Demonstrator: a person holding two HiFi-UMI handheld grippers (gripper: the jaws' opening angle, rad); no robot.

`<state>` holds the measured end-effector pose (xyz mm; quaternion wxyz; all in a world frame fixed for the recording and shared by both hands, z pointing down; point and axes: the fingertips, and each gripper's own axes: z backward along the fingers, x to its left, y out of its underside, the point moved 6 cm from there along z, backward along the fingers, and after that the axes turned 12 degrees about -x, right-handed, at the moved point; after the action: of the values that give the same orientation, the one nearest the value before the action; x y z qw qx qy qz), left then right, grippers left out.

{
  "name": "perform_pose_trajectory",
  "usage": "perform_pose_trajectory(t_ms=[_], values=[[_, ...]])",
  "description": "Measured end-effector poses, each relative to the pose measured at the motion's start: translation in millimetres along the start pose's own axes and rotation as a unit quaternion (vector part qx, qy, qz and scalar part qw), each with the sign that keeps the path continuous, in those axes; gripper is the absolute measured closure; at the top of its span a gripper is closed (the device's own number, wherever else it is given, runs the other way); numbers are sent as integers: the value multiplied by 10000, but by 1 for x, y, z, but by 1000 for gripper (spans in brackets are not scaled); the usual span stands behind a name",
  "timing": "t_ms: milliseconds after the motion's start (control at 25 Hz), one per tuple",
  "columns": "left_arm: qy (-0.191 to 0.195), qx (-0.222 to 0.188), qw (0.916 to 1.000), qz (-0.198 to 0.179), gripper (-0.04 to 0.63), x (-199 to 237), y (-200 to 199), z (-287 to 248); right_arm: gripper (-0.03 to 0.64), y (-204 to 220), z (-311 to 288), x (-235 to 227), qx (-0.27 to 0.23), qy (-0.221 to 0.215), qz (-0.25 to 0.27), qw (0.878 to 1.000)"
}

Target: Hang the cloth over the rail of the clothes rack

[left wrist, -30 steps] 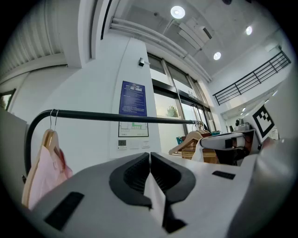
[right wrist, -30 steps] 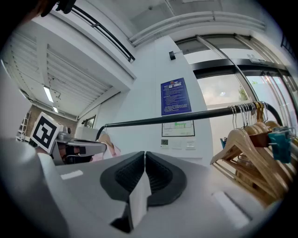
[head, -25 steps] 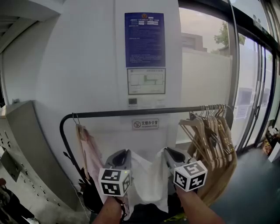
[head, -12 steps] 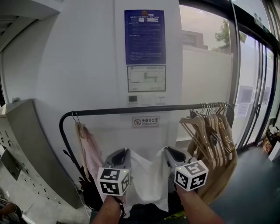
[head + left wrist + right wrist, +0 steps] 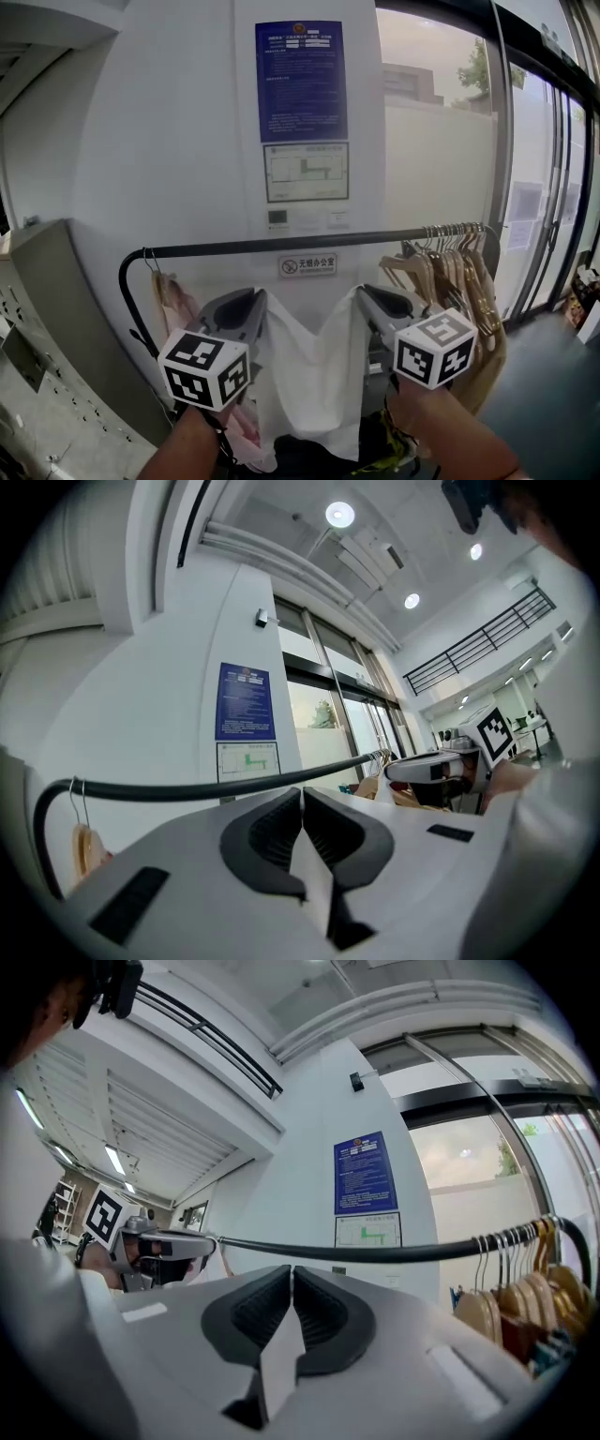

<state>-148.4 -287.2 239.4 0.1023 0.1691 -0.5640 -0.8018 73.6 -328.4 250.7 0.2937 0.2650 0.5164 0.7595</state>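
Daylight is coming in through the glass doors (image 5: 539,187); ceiling lamps (image 5: 339,515) are glaring. Fisheye is bending the rail (image 5: 281,245); corners are showing black in both gripper views.

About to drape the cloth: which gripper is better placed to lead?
Left, narrowly. The left gripper and right gripper each hold a top corner of the cloth below the rail, but the right sits nearer the hangers.
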Motion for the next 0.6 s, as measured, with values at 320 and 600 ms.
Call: perform_pose_trajectory(t_ms=[320,600], values=[[-272,-615,9977,-32,584,17,-106,-63,603,-112,-60,-19,-474,-494,358,9970],[-706,-817,9938,-260,584,43,-191,-135,603,-204,-139,-41,-698,-547,468,9950]])
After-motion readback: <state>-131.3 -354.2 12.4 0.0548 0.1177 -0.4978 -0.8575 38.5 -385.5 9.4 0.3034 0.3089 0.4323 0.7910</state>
